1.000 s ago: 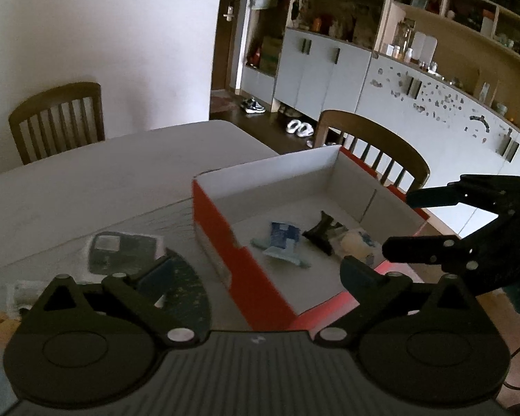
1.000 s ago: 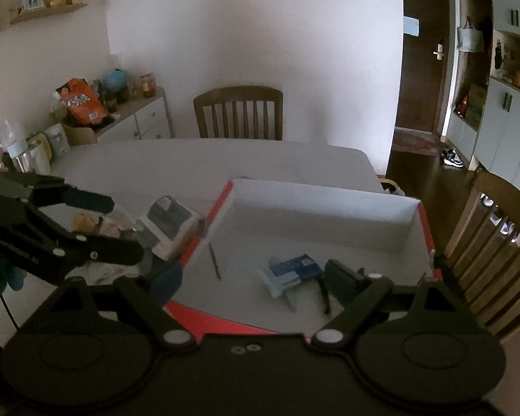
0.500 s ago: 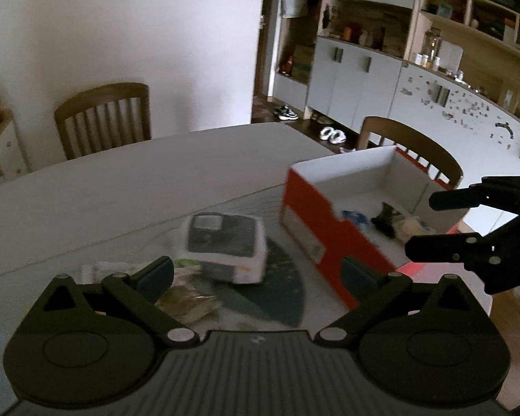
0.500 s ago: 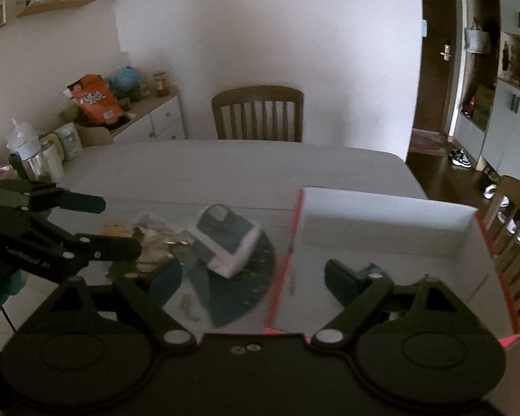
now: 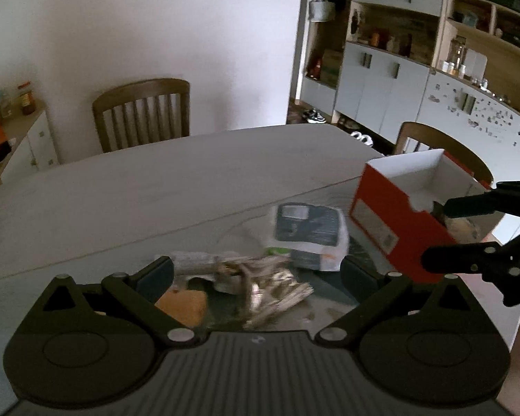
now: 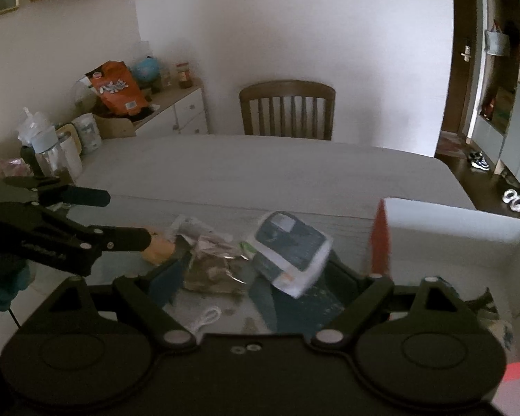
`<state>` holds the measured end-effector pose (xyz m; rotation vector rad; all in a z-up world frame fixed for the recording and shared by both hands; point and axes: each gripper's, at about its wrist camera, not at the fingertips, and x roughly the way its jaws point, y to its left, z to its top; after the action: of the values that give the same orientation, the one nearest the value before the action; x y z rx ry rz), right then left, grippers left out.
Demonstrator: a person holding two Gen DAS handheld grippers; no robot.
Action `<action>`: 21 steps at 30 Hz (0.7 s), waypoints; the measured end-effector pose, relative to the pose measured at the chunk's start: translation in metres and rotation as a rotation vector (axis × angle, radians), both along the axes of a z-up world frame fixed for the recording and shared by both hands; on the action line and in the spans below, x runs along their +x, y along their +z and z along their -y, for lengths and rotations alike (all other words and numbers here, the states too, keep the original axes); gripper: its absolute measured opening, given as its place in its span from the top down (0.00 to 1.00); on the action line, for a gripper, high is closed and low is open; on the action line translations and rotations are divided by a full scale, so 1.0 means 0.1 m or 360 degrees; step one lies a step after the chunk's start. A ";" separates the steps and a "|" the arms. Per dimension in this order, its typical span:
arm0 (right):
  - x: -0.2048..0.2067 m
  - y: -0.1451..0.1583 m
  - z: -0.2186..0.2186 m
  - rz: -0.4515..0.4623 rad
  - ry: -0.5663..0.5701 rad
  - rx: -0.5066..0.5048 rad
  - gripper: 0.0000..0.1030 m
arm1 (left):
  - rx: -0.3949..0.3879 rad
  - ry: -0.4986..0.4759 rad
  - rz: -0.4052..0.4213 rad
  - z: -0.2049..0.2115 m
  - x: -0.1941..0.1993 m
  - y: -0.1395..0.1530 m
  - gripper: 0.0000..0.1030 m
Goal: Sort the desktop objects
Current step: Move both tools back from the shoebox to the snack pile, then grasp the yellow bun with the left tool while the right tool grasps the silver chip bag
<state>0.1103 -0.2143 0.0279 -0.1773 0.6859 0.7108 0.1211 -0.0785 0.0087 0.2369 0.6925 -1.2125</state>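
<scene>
A red shoebox (image 5: 391, 222) with white inside walls (image 6: 450, 228) stands on the table at the right. Left of it lies a blue-and-white packet (image 5: 308, 232) (image 6: 291, 249), beside crumpled clear wrappers (image 5: 263, 284) (image 6: 211, 263) and a small orange-yellow piece (image 5: 182, 303) (image 6: 159, 251). My left gripper (image 5: 256, 274) hangs open above the wrappers, touching nothing. My right gripper (image 6: 256, 275) is open above the packet and wrappers. Each gripper shows in the other's view: the right gripper (image 5: 447, 234) in front of the box, the left gripper (image 6: 121, 218) by the orange piece.
A dark round mat (image 6: 294, 301) lies under the pile, with a white cord loop (image 6: 206, 317) near it. Bottles and jars (image 6: 52, 152) stand at the table's left edge. A wooden chair (image 6: 287, 111) is at the far side, another chair (image 5: 443, 145) behind the box.
Both grippers have swung left, from over the box's inside to over the loose pile. The box has slid to the right edge of both views. Both stayed open.
</scene>
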 end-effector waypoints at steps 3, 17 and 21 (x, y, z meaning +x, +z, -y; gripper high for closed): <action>-0.01 -0.02 -0.14 -0.0004 0.0017 -0.0002 0.13 | 0.0003 0.0009 -0.0005 -0.04 0.11 -0.07 0.00; 0.06 -0.29 -0.75 -0.0037 0.0004 -0.0066 0.13 | 0.0034 -0.0022 -0.0031 -0.05 0.52 -0.53 0.00; 0.12 -0.41 -0.86 -0.0057 -0.0015 -0.0087 0.13 | 0.0044 -0.0025 -0.0033 -0.02 0.63 -0.68 0.00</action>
<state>0.1225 -0.1283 -0.0127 -0.2117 0.7402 0.6880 0.1840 -0.0765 -0.0594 0.2534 0.7267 -1.2221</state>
